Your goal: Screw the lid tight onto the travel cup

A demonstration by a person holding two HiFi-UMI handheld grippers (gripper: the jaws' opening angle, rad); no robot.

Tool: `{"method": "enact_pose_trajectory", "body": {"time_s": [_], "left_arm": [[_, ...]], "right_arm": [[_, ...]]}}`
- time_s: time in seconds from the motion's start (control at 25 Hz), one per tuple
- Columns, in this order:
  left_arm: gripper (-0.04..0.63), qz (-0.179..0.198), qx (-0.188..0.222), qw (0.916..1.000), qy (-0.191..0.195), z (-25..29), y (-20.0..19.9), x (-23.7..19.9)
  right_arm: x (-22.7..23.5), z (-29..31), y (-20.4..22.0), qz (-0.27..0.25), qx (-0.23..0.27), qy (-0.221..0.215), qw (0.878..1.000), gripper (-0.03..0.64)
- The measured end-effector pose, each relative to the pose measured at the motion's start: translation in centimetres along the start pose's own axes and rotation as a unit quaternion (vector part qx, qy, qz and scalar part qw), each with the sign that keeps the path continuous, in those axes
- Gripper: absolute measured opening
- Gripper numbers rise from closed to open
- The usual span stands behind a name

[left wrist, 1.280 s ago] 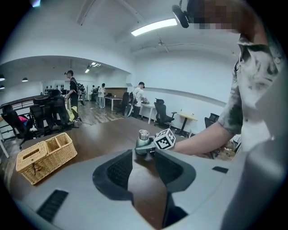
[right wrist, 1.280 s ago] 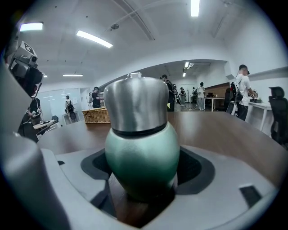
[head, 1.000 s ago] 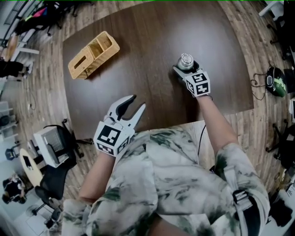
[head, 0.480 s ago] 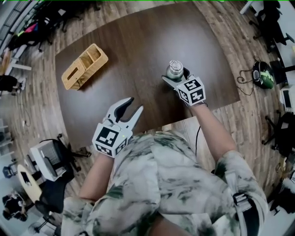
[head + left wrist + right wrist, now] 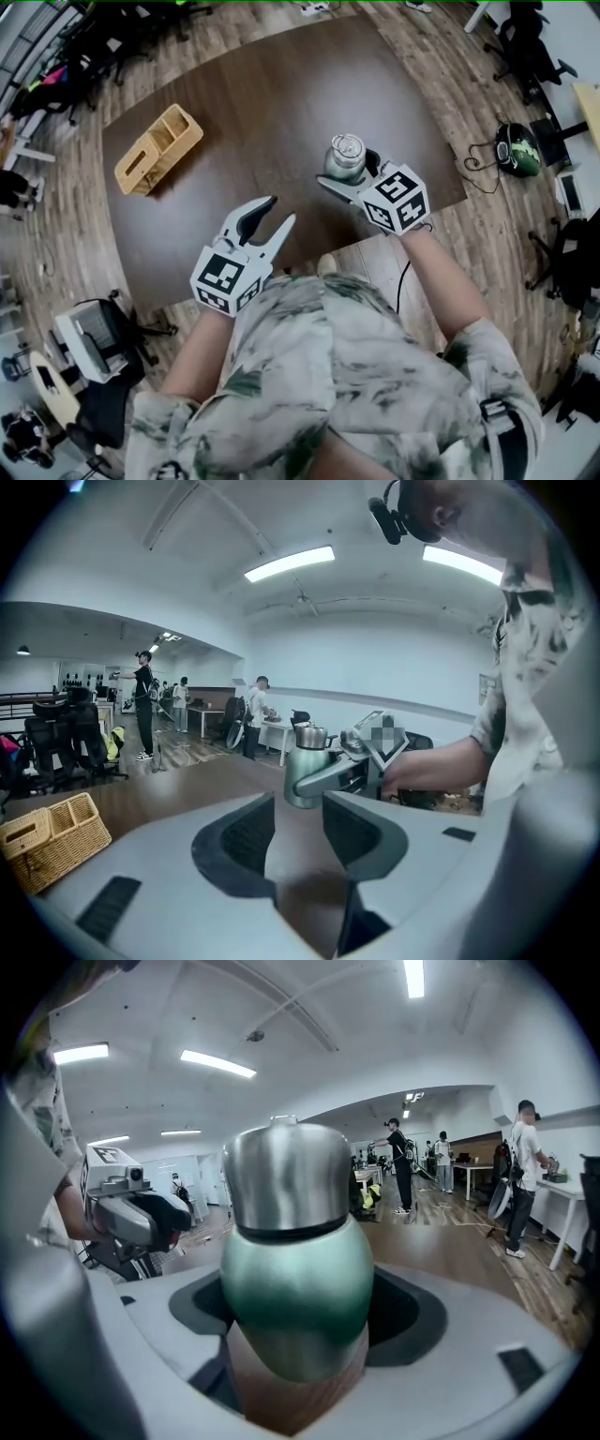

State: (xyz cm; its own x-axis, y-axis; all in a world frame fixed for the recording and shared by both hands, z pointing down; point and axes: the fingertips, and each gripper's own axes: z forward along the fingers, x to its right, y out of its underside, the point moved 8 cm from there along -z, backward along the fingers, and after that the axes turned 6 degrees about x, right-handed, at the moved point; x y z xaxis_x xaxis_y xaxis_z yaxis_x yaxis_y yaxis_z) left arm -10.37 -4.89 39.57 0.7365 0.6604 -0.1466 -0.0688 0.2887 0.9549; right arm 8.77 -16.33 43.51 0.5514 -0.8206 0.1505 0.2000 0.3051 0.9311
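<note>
The travel cup (image 5: 345,157) has a green body and a steel lid (image 5: 286,1180) on top. My right gripper (image 5: 352,174) is shut on the green body (image 5: 295,1269) and holds the cup upright above the dark table (image 5: 262,94), near its front right part. My left gripper (image 5: 278,211) is open and empty, over the table's front edge to the left of the cup. In the left gripper view, the cup (image 5: 302,766) and the right gripper (image 5: 342,771) show beyond my open left gripper (image 5: 298,822). The left gripper (image 5: 141,1213) appears at the left of the right gripper view.
A wicker basket (image 5: 157,148) with compartments lies on the far left of the table, also seen as the basket (image 5: 47,836) at lower left. Office chairs, desks and standing people fill the room around the table. A cable lies on the floor at the right.
The right gripper has risen with the cup in it, lifting it off the table and toward me. The left gripper has shifted slightly and stays open.
</note>
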Motion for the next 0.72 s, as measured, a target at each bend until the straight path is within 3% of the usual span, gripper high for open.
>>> {"method": "enact_pose_trajectory", "body": {"time_s": [0.52, 0.72], "left_arm": [[0.216, 0.015, 0.069, 0.9959, 0.057, 1.2, -7.8, 4.4], [0.244, 0.034, 0.084, 0.9946, 0.051, 2.7, -10.1, 5.6]], "right_arm": [[-4.3, -5.1, -4.6, -0.023, 0.001, -0.056, 0.998, 0.400], [-5.5, -5.2, -5.5, -0.020, 0.004, -0.063, 0.998, 0.400]]}}
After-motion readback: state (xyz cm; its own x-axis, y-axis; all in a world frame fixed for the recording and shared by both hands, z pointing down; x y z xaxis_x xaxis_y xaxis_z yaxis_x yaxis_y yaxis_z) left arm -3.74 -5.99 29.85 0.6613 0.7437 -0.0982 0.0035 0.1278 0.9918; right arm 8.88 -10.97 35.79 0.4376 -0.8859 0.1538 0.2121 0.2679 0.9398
